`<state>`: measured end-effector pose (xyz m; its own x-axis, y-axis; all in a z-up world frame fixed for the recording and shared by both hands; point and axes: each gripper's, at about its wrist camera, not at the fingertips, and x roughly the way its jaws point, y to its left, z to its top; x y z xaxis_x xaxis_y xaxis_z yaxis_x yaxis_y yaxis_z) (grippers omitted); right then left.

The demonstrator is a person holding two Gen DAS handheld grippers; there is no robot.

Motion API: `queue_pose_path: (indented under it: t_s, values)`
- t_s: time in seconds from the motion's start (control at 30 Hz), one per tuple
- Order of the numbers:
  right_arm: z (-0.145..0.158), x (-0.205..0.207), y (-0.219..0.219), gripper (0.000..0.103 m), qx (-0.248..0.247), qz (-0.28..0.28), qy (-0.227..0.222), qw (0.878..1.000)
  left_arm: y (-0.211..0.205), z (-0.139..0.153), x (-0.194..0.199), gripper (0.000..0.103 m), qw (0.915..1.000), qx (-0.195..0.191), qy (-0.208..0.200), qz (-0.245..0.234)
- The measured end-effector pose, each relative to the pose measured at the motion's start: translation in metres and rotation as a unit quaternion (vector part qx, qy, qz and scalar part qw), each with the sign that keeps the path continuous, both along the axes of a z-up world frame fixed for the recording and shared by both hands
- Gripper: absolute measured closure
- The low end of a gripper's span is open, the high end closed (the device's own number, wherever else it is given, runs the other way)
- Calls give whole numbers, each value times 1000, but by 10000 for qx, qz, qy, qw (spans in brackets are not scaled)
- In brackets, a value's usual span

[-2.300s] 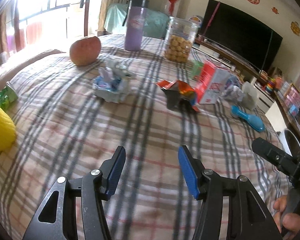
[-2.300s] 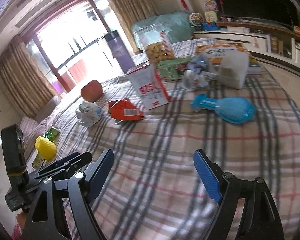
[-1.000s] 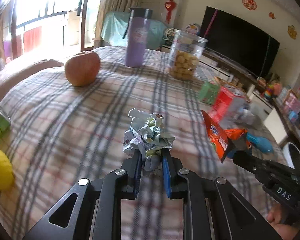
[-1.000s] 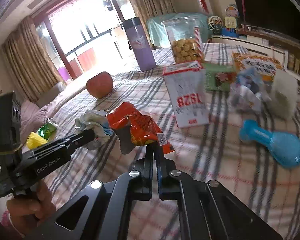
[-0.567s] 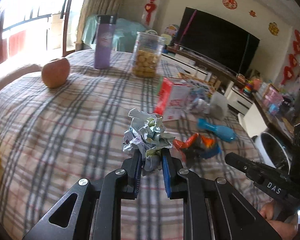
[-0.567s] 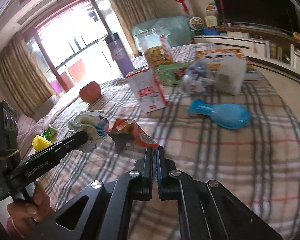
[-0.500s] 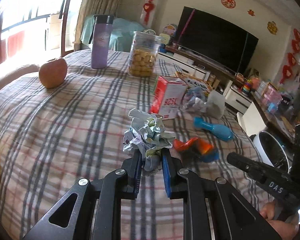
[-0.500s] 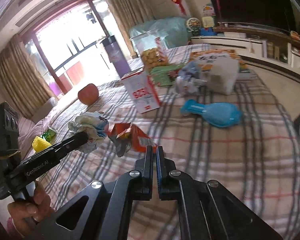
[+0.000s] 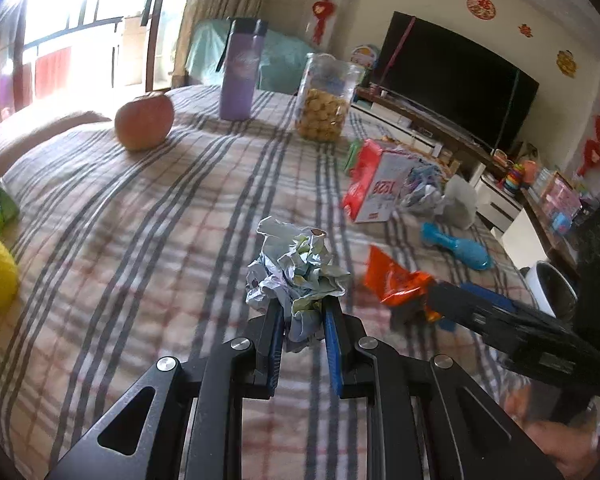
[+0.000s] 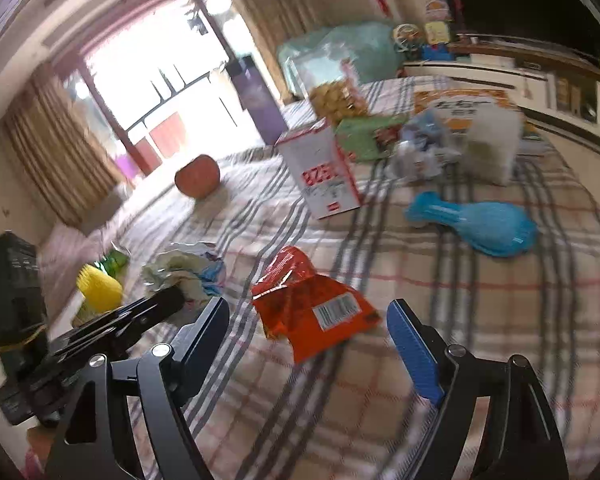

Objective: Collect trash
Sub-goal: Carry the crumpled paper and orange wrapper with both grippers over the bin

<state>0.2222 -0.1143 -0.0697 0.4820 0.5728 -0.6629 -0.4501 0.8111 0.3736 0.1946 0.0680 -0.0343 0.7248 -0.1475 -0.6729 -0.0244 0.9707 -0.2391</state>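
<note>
Left claw (image 9: pixel 302 316) is clenched on a crumpled paper wad (image 9: pixel 296 272), held up over the plaid-covered surface (image 9: pixel 140 240); the wad's lower part is hidden btwn the blue pads. Right claw (image 10: pixel 306 334) is spread wide, nothing in it. The orange snack wrapper (image 10: pixel 312 308) lies flat on the plaid just ahead of it, btwn the fingertips' lines but touching neither; barcode visible, other print too blurred to read. In left view the wrapper (image 9: pixel 396 282) is partly covered by the right claw's black finger.

Red-and-white carton (image 10: pixel 324 168) stands upright w/ red digits, seen upside down, approx "928"; small text below illegible. Orange box (image 10: pixel 460 100) at the back has large dark characters, smeared by motion blur. A second paper wad (image 10: pixel 420 148) sits next to a whitish bag (image 10: pixel 492 144). Blue plastic scoop (image 10: pixel 476 224) lies near the carton. Apple (image 9: pixel 144 120), purple bottle (image 9: pixel 240 76), snack jar (image 9: pixel 326 98) at far side; bottle's label unreadable.
</note>
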Motion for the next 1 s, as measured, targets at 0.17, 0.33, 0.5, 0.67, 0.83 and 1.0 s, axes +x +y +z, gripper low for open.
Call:
queue_pose_path:
  t_s: [0.17, 0.33, 0.5, 0.67, 0.83, 1.0]
  values:
    - [-14, 9, 17, 62, -392, 86, 50, 9992, -1, -1, -2, 86, 10000, -20, 31, -24]
    - [-5, -3, 2, 88, -285, 69, -59, 9996, -15, 1, 0, 86, 9998, -40, -5, -215]
    - [4, -18, -30, 88, -152, -150, -116, 9997, -41, 5, 0, 86, 9986, -30, -69, -533]
    - [13, -29, -64, 88, -103, -356, -162, 9992, -69, 7, 2, 86, 9961, -65, -67, -873]
    - [22, -41, -101, 88, -123, -645, -249, 9975, -98, 9, 4, 86, 9923, -48, -61, -1235]
    - [27, -48, -140, 88, -86, -1004, -252, 9946, -126, 14, 6, 86, 9877, 4, -91, -1563]
